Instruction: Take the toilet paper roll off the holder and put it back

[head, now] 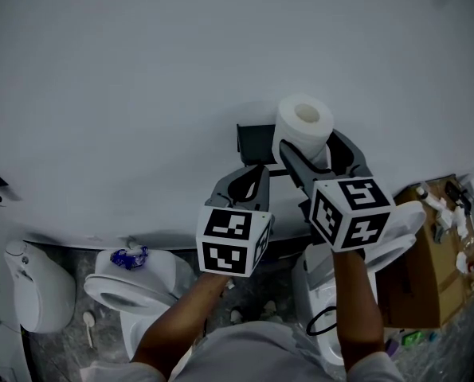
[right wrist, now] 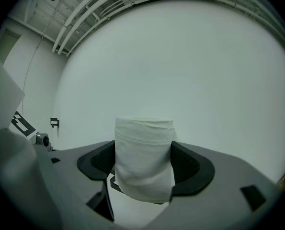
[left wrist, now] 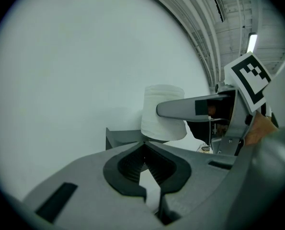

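A: What did we see in the R hand?

B: We saw the right gripper (right wrist: 144,169) clamped on the toilet paper roll (right wrist: 144,145), w/ one dark pad pressed into each side. The roll stood upright btwn the jaws, its outer sheet a bit rumpled. Behind it was a plain white wall (right wrist: 190,56).

A: And where was the roll, seen from the head view?

B: There we looked down into its open core. It was held up against the wall, just right of the dark holder (head: 251,138). We couldn't tell if roll & holder touched.

A: What about the L side?

B: The left gripper (left wrist: 143,147) had its jaws together at the tips, w/ nothing btwn them. In the head view it sat just below the holder, down-left of the roll & apart from it. Its own view showed the holder's grey edge past the jaw tips. The roll was up-right of that, w/ one finger (left wrist: 180,108) of the right gripper across it.

A: Anything else in the head view?

B: Each gripper carried its black-and-white marker cube, w/ a bare forearm behind it. Lower left we saw a white toilet (head: 141,289) w/ a blue wad (head: 129,256) at the back of its rim. A second toilet (head: 400,225) sat under the right gripper. At far right was a cardboard box (head: 416,281) w/ small clutter on top.
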{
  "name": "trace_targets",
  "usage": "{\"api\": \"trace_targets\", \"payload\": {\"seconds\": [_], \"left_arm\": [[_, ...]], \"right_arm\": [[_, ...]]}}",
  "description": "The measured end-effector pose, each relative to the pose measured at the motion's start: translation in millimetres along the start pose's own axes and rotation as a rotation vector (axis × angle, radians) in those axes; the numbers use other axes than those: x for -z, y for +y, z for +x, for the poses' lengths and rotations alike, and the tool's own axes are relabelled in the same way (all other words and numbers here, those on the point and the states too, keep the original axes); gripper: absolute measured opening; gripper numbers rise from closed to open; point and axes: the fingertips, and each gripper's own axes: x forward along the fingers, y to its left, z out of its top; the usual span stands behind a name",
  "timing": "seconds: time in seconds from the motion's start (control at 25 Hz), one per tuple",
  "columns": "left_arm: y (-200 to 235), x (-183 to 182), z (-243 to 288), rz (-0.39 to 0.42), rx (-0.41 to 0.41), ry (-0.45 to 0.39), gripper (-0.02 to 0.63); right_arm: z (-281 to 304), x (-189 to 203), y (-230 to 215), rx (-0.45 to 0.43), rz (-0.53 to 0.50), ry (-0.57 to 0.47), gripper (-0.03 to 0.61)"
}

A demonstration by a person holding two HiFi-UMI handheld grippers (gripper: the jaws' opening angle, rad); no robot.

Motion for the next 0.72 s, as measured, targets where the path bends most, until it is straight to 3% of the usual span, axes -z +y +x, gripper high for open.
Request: {"api": "trace_targets", "payload": {"seconds": [0.32, 0.72], "left_arm": [[-1.3, -0.9, -6.7, 0.011, 0.036, -0.001, 0.003], [-19.2, -1.7, -11.8, 0.007, 0.003, -0.012, 0.003]], "right_arm": [[-14.0, 5.3, 9.8, 0.032, 0.007, -0.002, 0.353], [-43.1, 11.3, 7.3, 0.004, 0.007, -0.019, 0.353]]}}
